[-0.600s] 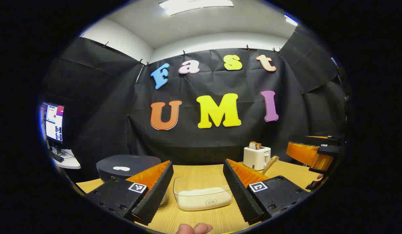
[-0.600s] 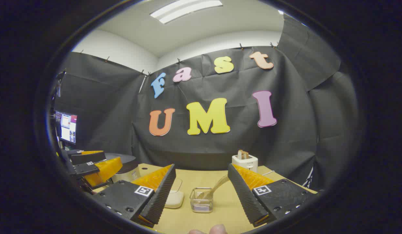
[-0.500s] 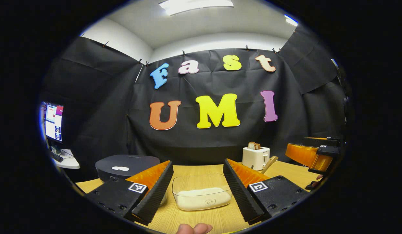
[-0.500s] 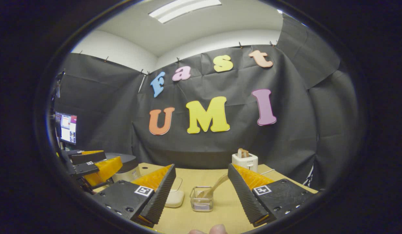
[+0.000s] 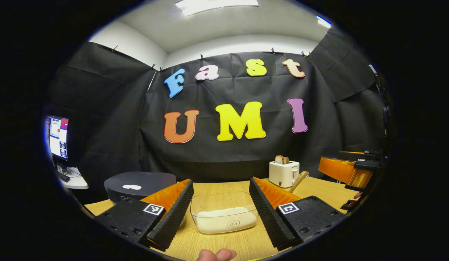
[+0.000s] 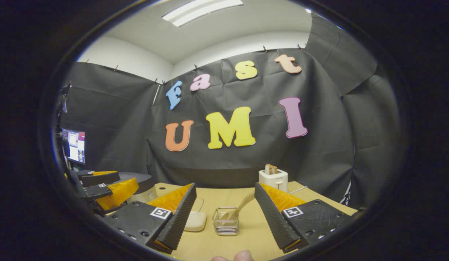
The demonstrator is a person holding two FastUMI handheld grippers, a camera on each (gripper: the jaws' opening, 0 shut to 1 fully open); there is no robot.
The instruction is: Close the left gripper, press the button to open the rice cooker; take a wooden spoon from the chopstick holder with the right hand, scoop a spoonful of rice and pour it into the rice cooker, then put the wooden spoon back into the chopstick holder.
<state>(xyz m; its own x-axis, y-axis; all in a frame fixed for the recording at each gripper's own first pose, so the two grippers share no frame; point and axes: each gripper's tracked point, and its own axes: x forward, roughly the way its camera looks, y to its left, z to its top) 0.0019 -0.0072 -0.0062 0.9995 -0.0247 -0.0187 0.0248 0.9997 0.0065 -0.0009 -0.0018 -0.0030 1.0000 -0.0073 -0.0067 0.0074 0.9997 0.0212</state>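
Both grippers are hovering low over the wooden table (image 5: 224, 250), and the clear rice container (image 5: 224, 212) in the middle of it is serving as the landmark here. The left gripper (image 5: 221, 226) is pointing straight at that container, its two fingers standing wide apart with the container showing in the gap between them and nothing held. A fingertip of the person (image 5: 215, 255) is peeking in at the bottom edge of the left gripper view.

To the left of the container, the dark rice cooker (image 5: 139, 183) is sitting with its lid down. To the right of the container and farther back, a white toaster (image 5: 283, 173) is standing with bread poking out of its slot. The wooden spoon (image 6: 241, 208) is leaning in the wire chopstick holder (image 6: 225, 222), which is standing just to the right of the container, its handle tilting up and to the right.

The right gripper (image 6: 224, 228) is lined up on that holder, fingers spread apart and gripping nothing, the holder lying between them but farther off. Far to the left of the container, beyond the cooker, a monitor (image 5: 58, 136) is glowing on a side desk.
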